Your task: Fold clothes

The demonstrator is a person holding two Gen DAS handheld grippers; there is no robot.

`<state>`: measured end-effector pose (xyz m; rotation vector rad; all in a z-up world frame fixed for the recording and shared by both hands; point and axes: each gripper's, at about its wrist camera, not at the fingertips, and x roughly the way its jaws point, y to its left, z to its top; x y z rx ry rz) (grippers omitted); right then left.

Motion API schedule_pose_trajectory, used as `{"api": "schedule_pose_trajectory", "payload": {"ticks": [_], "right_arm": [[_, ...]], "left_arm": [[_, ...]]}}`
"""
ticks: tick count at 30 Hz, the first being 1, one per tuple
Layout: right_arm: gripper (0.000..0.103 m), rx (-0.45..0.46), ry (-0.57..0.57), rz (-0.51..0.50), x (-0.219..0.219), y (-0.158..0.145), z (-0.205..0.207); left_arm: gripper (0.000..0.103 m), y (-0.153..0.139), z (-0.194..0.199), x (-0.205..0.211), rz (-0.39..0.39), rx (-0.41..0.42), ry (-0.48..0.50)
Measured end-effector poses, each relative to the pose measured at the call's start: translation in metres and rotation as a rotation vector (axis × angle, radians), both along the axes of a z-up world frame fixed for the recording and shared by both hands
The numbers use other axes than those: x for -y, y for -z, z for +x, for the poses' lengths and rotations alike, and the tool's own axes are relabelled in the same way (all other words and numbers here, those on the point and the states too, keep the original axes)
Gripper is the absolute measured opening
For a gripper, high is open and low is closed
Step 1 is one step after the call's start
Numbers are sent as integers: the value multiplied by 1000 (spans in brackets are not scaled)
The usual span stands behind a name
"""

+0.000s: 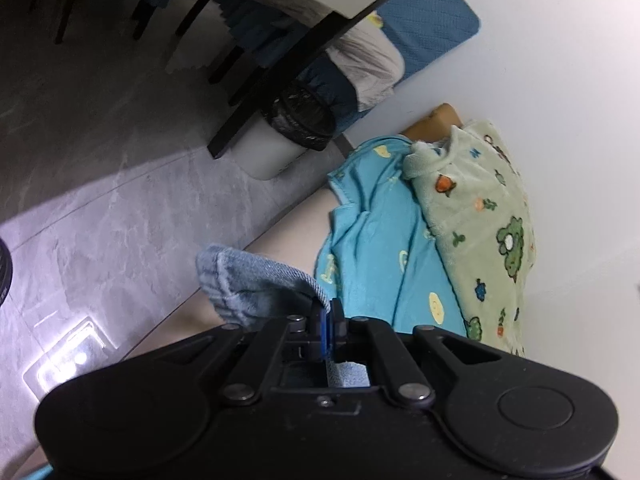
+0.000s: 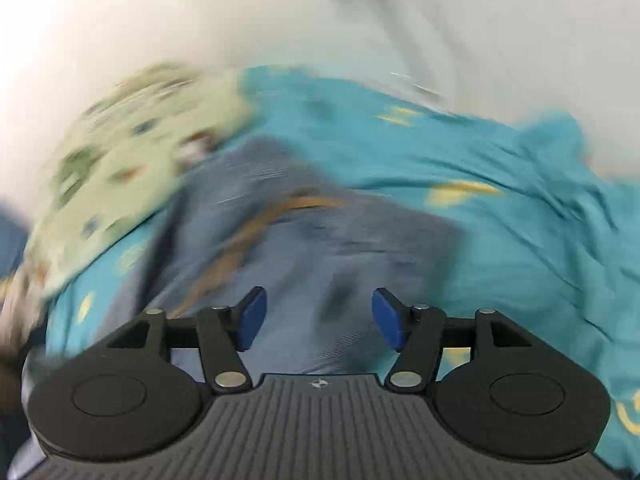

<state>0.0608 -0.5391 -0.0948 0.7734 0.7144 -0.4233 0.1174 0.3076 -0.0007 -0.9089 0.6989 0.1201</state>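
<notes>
Two hand-held grippers work a heap of clothes on a white bench, one pinching denim, the other spread above it.

Left hand-held gripper (image 1: 329, 320) has its blue pads pressed together on a fold of the denim garment (image 1: 248, 280), which is lifted past the bench (image 1: 560, 80) edge, over the grey floor (image 1: 80, 200). At about 1 o'clock from that pinch lies the turquoise garment (image 1: 376, 232) with yellow prints, and the green fleece garment (image 1: 484, 216) overlaps its far side. A lined waste bin (image 1: 280, 136) stands on the floor at 11 o'clock. In the right wrist view, heavily blurred, the right hand-held gripper (image 2: 318, 318) hangs with fingers spread wide over what appears to be the denim (image 2: 304, 240), the turquoise cloth (image 2: 500, 200) beneath it and the fleece (image 2: 132, 152) at 10 o'clock.
</notes>
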Motion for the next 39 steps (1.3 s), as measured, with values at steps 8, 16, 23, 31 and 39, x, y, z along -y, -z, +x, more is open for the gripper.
{"api": "schedule_pose_trajectory", "payload": {"ticks": [8,16,23,31,39], "right_arm": [[51,7,156,171,38,50,16],[19,138,87,-5,27,-32,69],[18,339,26,-98,27,-129,108],[18,383,35,-83,60,-97,51],[18,109,41,-63,78,0,-23]], "left_arm": [[1,-31,15,14,66,63,23],[1,-41,38,11,79,62,-4],[1,-45,9,1,51,121,2],[1,-15,-42,1,-9,93,63],[1,25,-83,-5,-106,-27,63]]}}
